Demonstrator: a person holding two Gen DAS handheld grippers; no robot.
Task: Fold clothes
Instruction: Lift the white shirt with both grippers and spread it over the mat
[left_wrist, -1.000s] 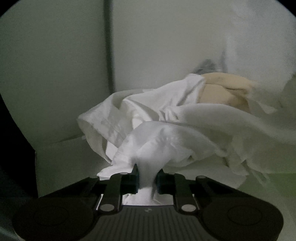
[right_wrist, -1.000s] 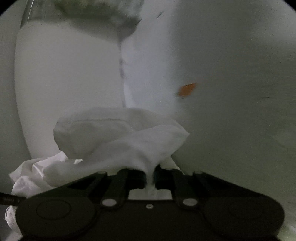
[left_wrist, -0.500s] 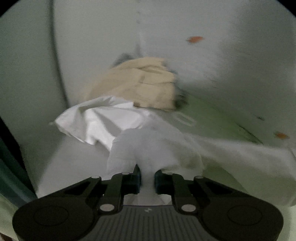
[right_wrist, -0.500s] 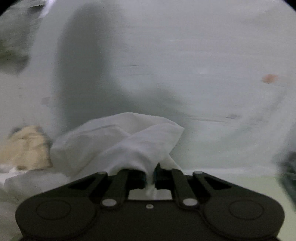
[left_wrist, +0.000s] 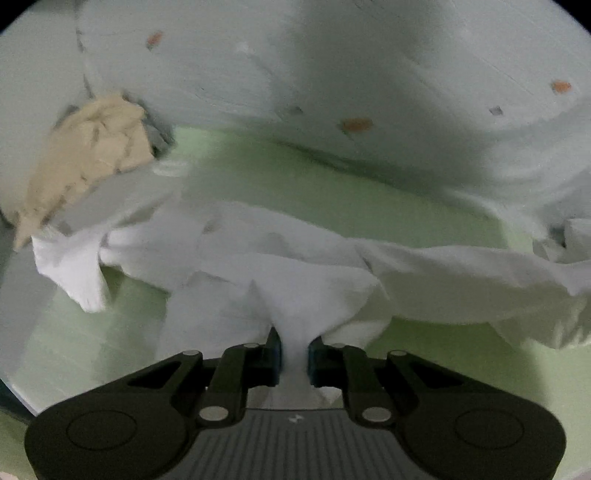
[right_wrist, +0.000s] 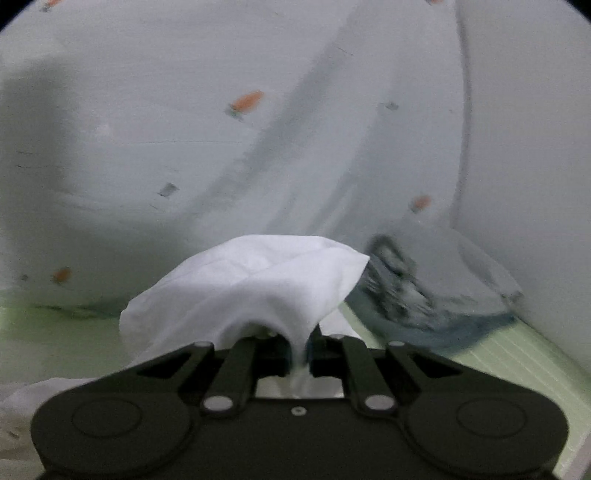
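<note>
The left gripper (left_wrist: 294, 354) is clamped on a bunched fold of the white garment (left_wrist: 280, 258), the cloth pinched tight between its jaws and running down toward the camera. From there the garment stretches across the pale green surface (left_wrist: 332, 184) toward the right edge of the left wrist view, with a loose flap hanging near the left. A crumpled beige garment (left_wrist: 85, 147) lies at the far left corner of the green surface, against the pale wall (left_wrist: 332, 55) with its small orange marks. The right gripper (right_wrist: 297, 350) is likewise closed on a gathered part of the white garment (right_wrist: 251, 280), which puffs up above its jaws. Just beyond, to the right, lies a blurred grey-blue cloth (right_wrist: 424, 295) on the green surface.
</note>
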